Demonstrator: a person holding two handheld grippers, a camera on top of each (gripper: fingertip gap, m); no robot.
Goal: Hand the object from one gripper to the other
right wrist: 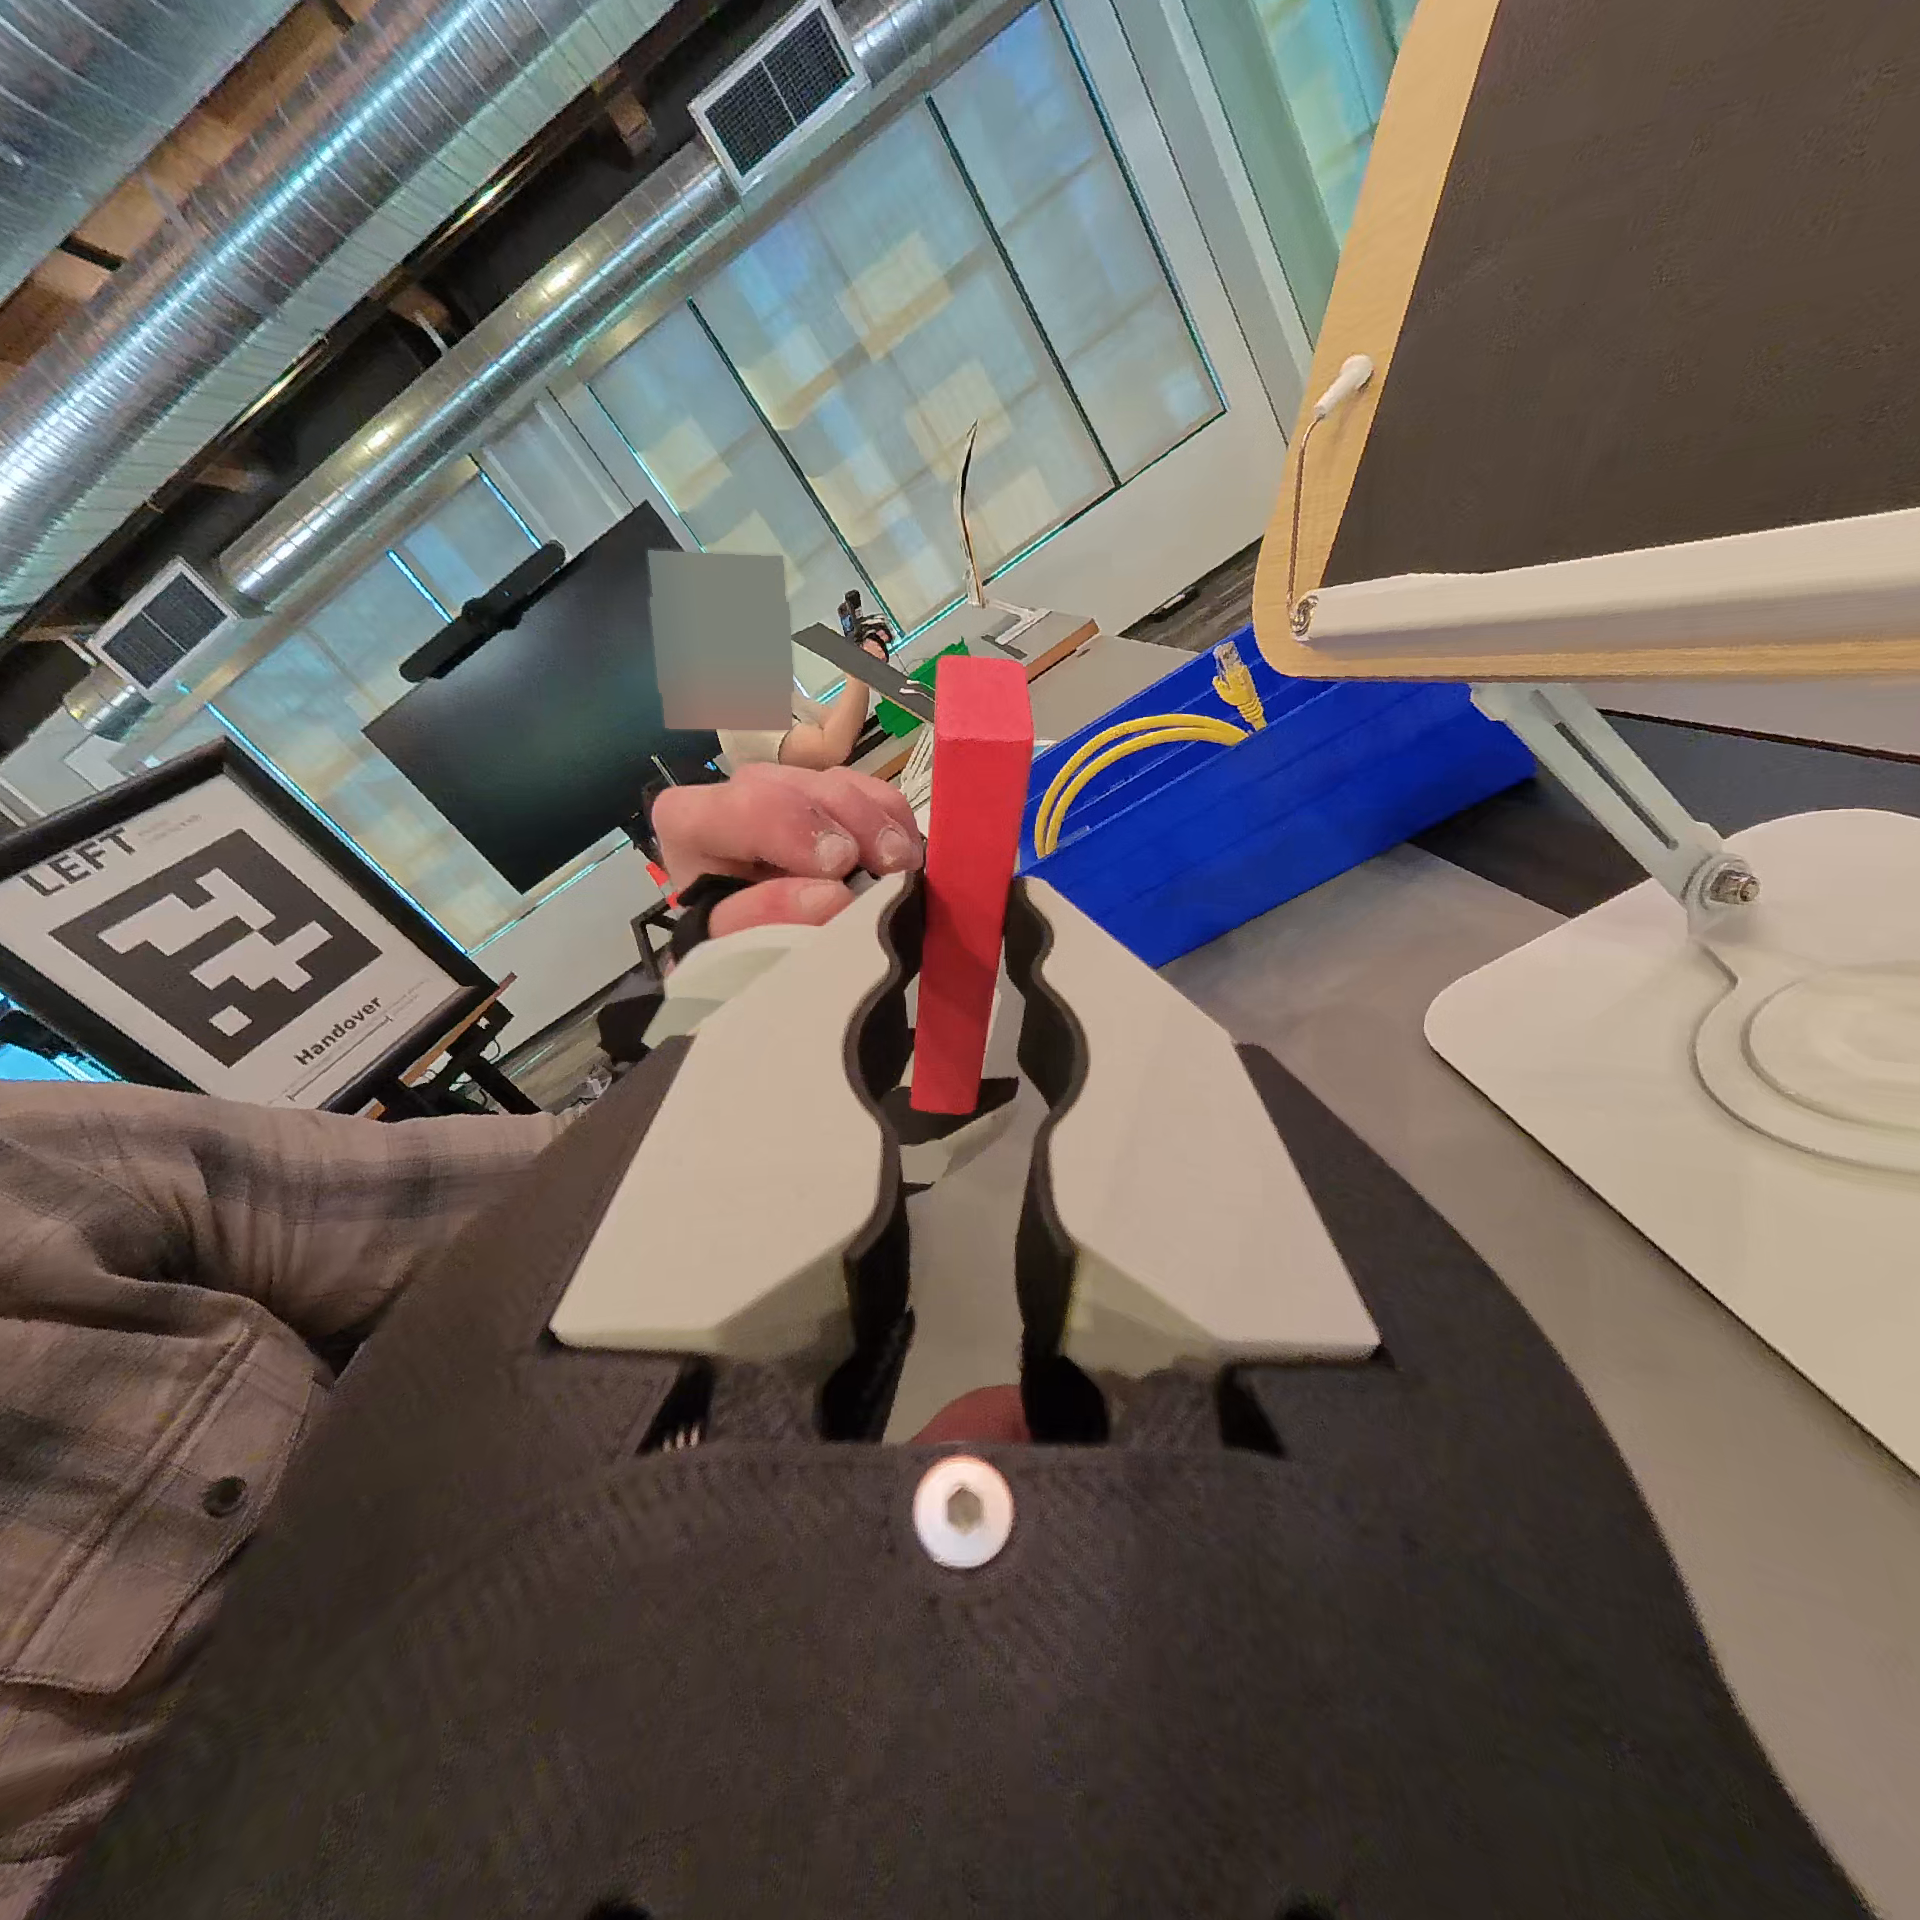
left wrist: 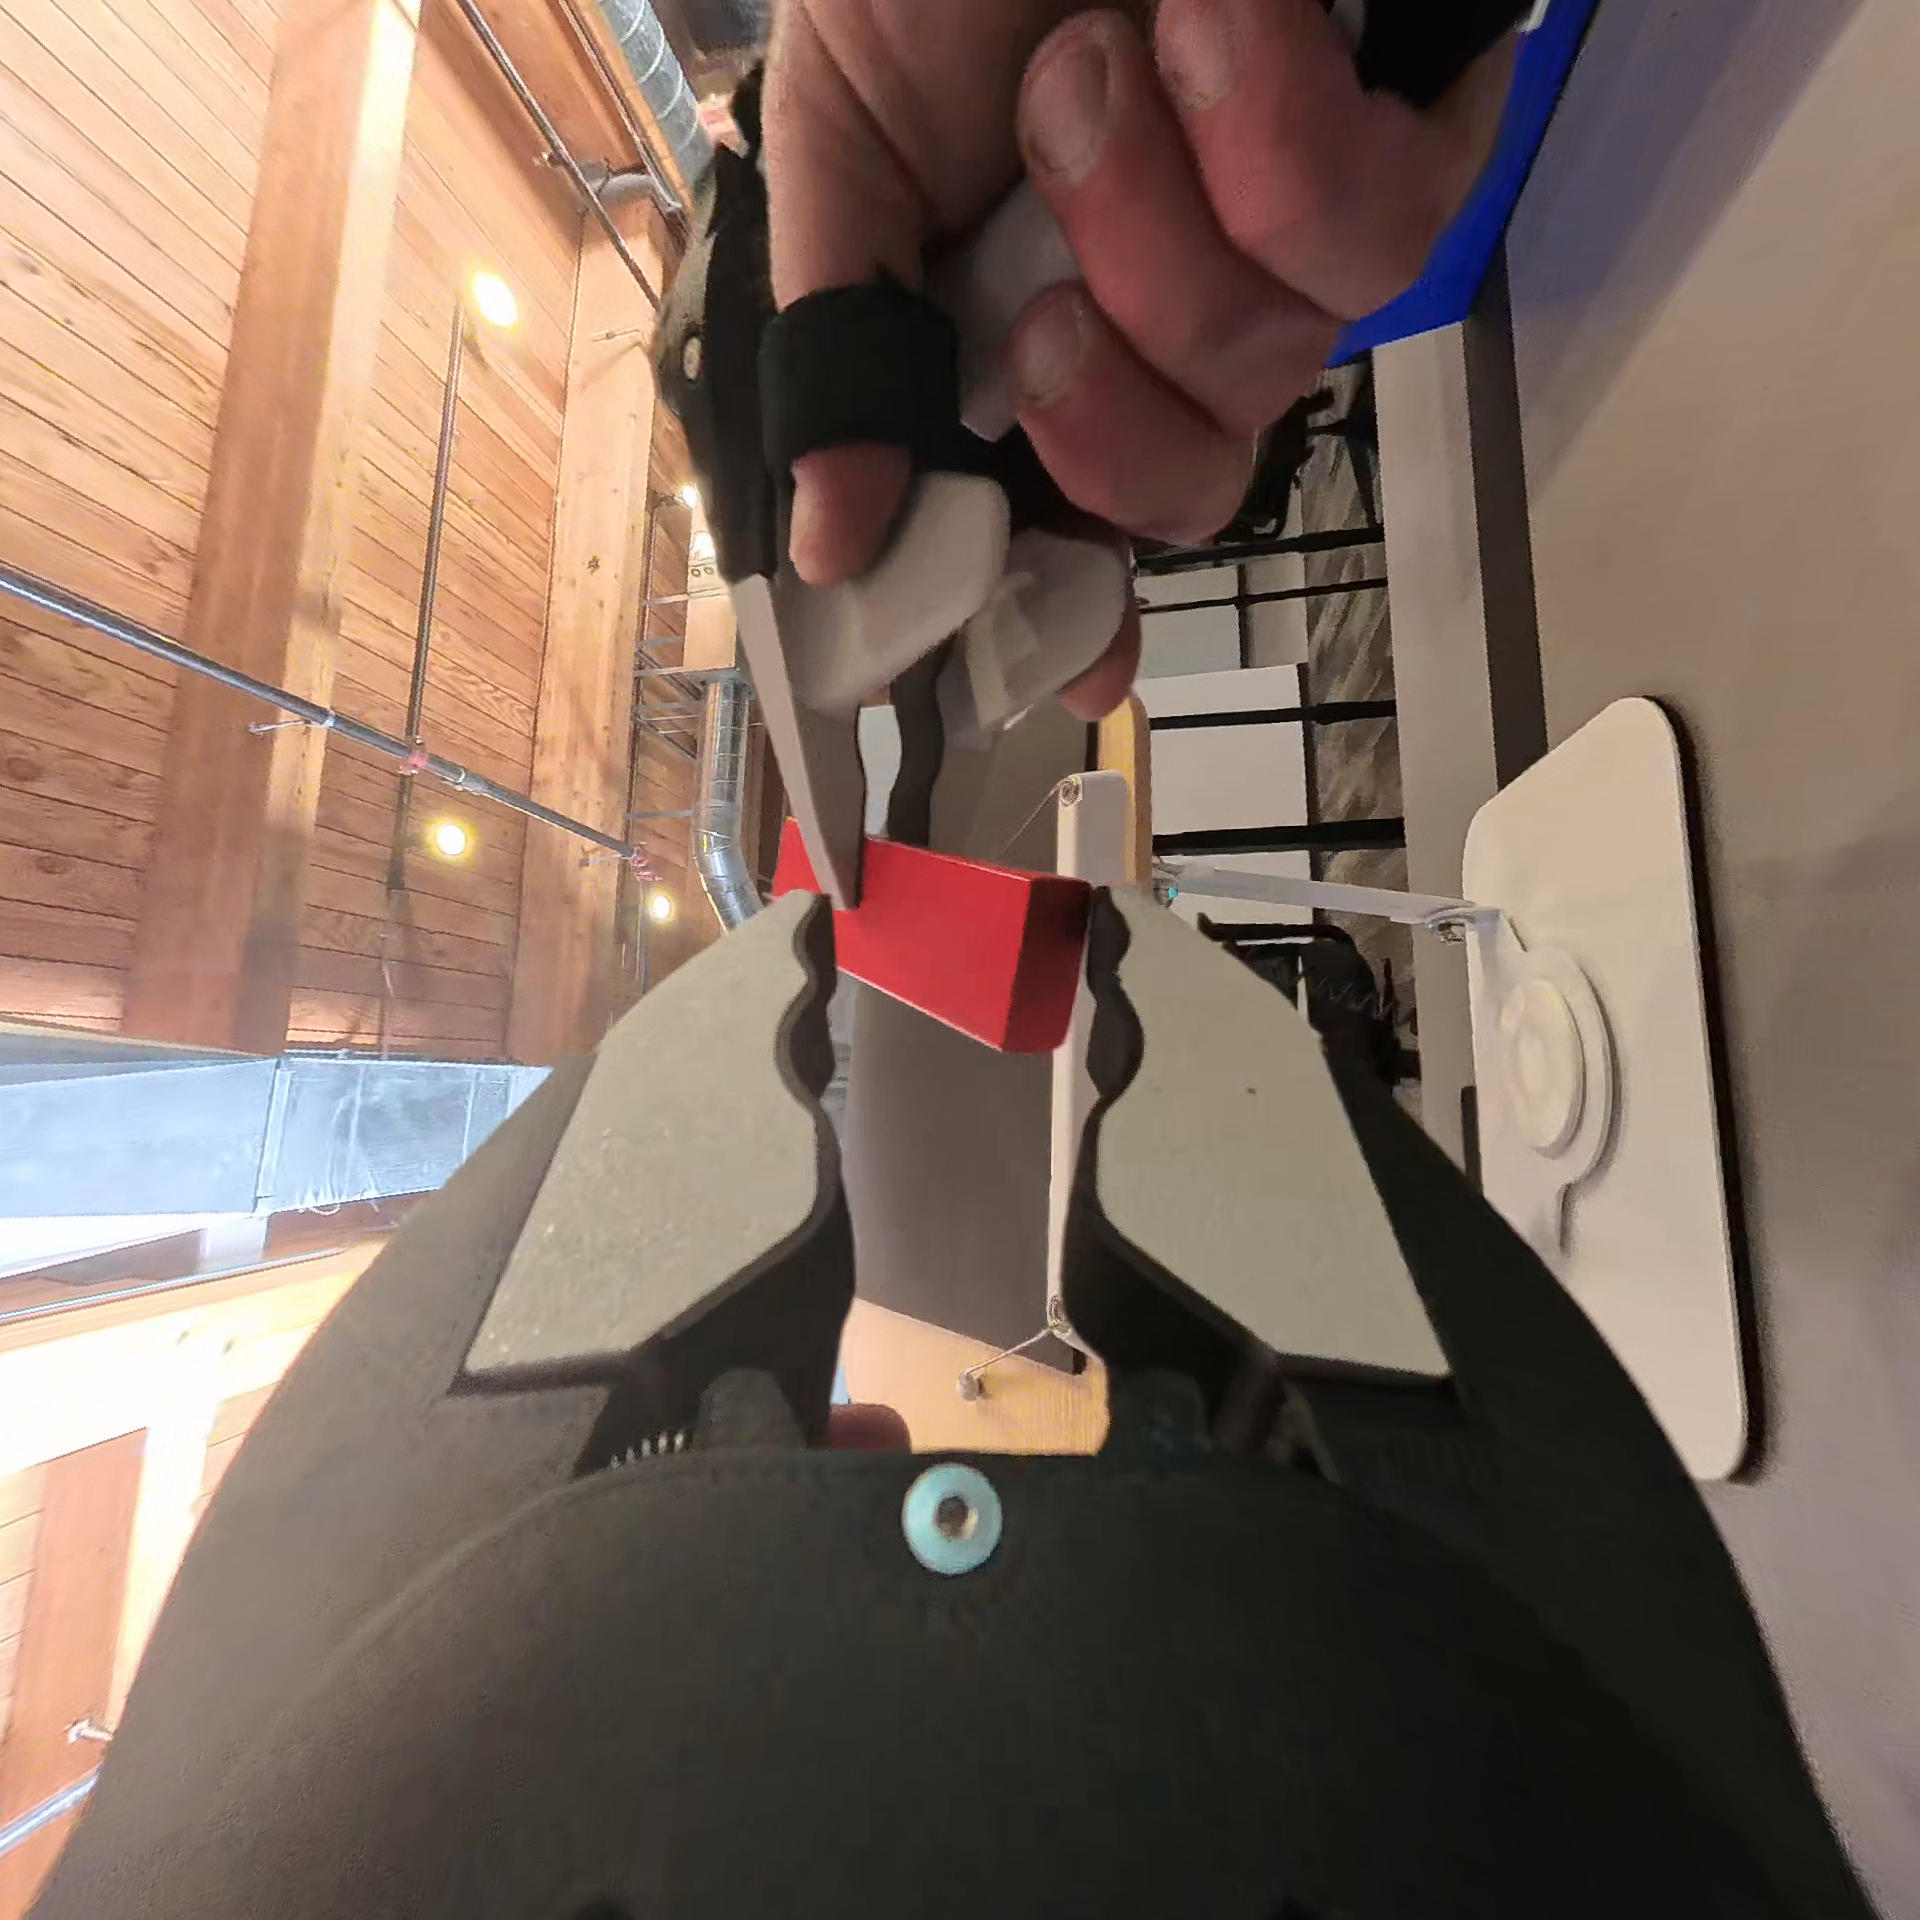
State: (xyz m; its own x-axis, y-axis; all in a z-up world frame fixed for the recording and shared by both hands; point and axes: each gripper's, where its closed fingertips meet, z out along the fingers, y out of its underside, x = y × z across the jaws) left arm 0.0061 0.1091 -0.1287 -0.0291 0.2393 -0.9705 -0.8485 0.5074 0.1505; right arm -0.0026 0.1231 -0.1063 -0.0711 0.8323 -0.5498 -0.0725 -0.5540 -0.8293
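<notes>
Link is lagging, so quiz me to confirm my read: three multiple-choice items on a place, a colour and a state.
1. Where is the yellow cable?
A on the white base plate
B at the blue bin
C in a gripper

2. What colour is the block?
A green
B red
C yellow

3. How is the right gripper?
A wide open, empty
B shut on the block
C out of view

Answers:
1 B: the yellow cable loops against the blue bin.
2 B: the block is red.
3 B: the right gripper has both pads pressed on the block's sides.
</notes>
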